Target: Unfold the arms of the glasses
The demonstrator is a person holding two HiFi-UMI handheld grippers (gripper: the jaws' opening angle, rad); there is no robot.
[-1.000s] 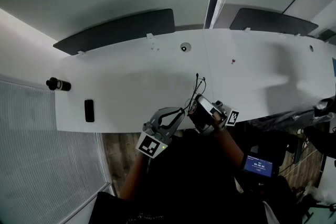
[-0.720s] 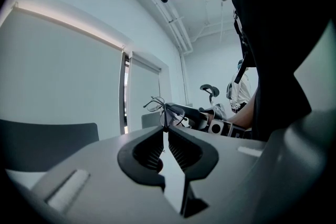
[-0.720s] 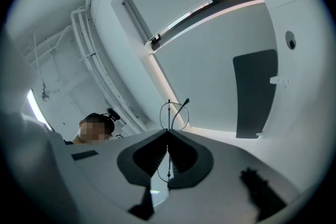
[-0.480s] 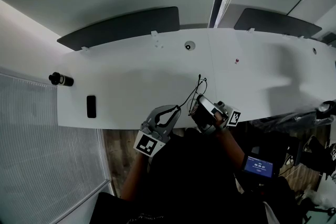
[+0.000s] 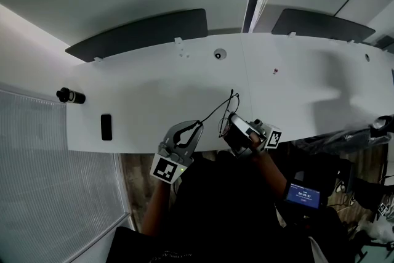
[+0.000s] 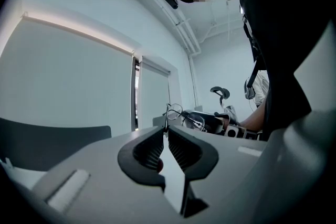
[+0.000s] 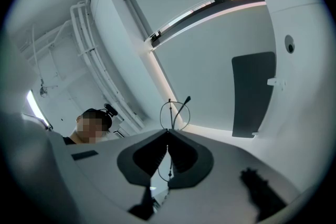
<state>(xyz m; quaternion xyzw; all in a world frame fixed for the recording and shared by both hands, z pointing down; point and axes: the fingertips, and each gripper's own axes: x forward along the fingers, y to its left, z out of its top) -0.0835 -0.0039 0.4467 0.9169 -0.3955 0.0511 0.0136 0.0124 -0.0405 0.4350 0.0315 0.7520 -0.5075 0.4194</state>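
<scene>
Though faint overhead, glasses (image 7: 180,113) plain close-up.

Table (image 5: 154,95): long, white.
Black cylinder (image 5: 69,96): at the table's left end.
Black flat slab (image 5: 106,127): on the table, near its front-left edge.
Round fitting (image 5: 217,55): near the table's far edge.
Dark panels (image 5: 138,32): along the table's far edge.

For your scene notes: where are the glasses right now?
In the head view, mid-frame, the glasses hang over the near edge of the white table, one arm pinched by the left gripper, the frame by the right gripper.
</scene>
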